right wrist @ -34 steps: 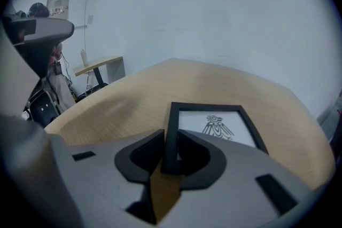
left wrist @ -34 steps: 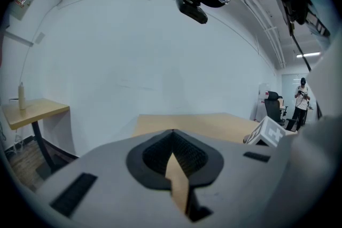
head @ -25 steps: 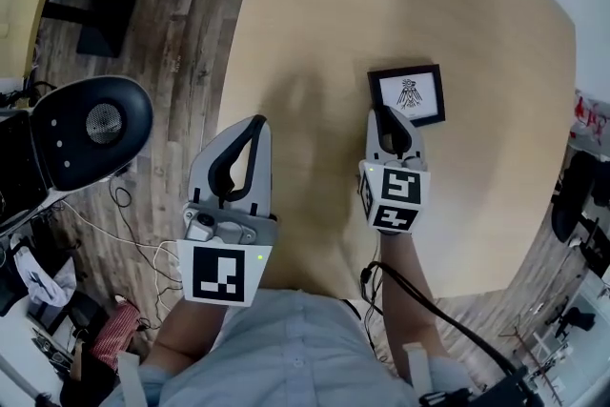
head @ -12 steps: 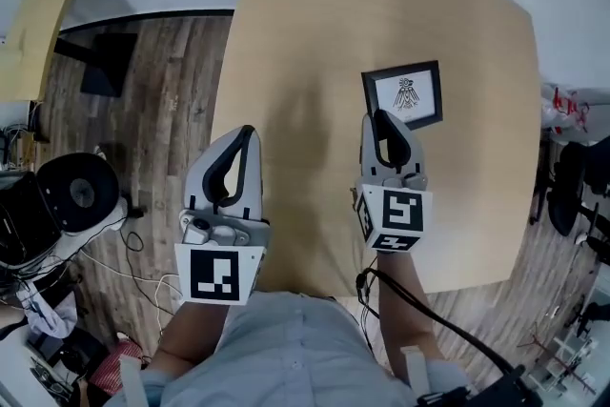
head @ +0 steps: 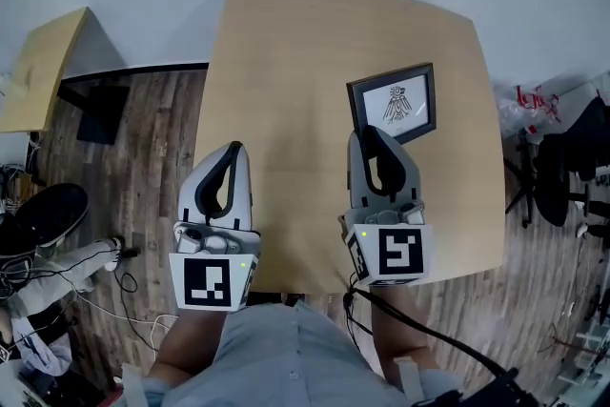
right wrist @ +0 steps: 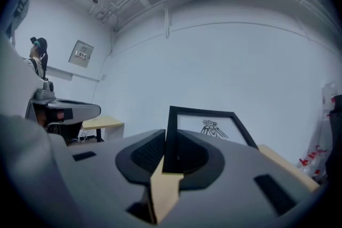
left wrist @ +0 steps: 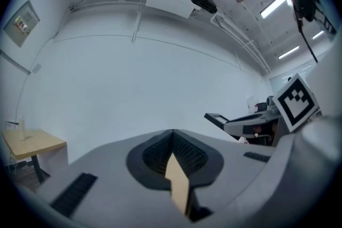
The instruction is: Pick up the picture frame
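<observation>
The picture frame [head: 393,102] is black with a white print of a bird figure. It hangs tilted above the light wooden table [head: 286,62]. My right gripper [head: 360,133] is shut on its near left corner. In the right gripper view the frame's left bar [right wrist: 172,136] stands between the jaws and the print [right wrist: 212,127] shows beyond them. My left gripper [head: 233,148] is held level to the left of it, over the table's left edge. Its jaw tips meet with nothing between them, as the left gripper view [left wrist: 172,133] also shows.
A second small wooden table [head: 38,67] stands at the far left. Cables and a black chair base [head: 48,210] lie on the plank floor. A black chair [head: 572,157] and a red-printed bag [head: 534,100] are to the right of the table. A person [right wrist: 37,56] stands far off.
Both grippers have risen well above the table. The frame has come up off the tabletop with the right gripper and now tilts.
</observation>
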`<state>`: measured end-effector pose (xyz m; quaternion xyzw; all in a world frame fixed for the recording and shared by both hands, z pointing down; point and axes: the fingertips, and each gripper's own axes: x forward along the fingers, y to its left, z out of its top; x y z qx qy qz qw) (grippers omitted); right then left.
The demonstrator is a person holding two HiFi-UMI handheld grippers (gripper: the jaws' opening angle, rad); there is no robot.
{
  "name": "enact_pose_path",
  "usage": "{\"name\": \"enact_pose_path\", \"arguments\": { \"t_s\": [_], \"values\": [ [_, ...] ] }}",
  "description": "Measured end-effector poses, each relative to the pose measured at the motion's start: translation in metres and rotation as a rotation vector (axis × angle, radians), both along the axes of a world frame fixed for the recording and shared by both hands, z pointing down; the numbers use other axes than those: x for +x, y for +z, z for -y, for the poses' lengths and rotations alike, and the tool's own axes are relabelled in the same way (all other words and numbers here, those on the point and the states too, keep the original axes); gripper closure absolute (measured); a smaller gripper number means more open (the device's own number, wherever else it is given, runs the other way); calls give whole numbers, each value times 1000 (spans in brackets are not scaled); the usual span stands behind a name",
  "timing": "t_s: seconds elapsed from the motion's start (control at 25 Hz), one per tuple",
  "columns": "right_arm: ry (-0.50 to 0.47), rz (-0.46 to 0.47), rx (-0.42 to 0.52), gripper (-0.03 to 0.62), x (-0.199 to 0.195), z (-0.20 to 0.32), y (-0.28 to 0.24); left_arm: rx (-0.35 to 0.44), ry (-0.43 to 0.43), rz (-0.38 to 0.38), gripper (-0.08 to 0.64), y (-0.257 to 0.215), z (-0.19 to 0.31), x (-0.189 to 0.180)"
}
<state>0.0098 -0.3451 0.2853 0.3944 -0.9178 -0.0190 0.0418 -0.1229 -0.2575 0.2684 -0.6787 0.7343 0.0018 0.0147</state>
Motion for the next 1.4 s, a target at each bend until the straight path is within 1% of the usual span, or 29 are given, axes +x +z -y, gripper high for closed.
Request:
{"name": "enact_pose_path", "arguments": {
  "t_s": [0.08,0.16,0.28,0.4,0.52,0.64,0.76,0.8,0.92,1.0,1.16,1.4],
  "values": [
    [-6,23,24,526,8,-16,-10,12,5,14,558,-4,-10,10],
    [-8,37,38,526,10,-21,-15,27,12,33,558,-8,-10,12],
    [-9,40,45,526,10,-22,-18,101,43,102,559,-24,-7,13],
    [-9,34,44,526,10,-22,-15,63,41,95,558,-20,-5,13],
    [-3,35,46,526,9,-23,-19,81,54,108,558,-27,-5,11],
    [3,38,57,526,11,-30,-26,82,60,82,558,-34,-10,15],
    [1,37,71,526,17,-37,-29,102,70,114,558,-39,-16,23],
    [0,37,74,526,18,-39,-30,105,70,110,558,-41,-16,25],
    [-4,39,77,526,12,-38,-37,100,59,47,559,-49,-14,22],
    [-5,41,82,526,8,-38,-42,102,57,38,558,-54,-13,19],
    [-9,53,92,526,14,-42,-43,111,48,45,558,-53,-16,24],
    [-14,59,94,526,8,-41,-42,115,45,57,558,-53,-15,18]
  ]
}}
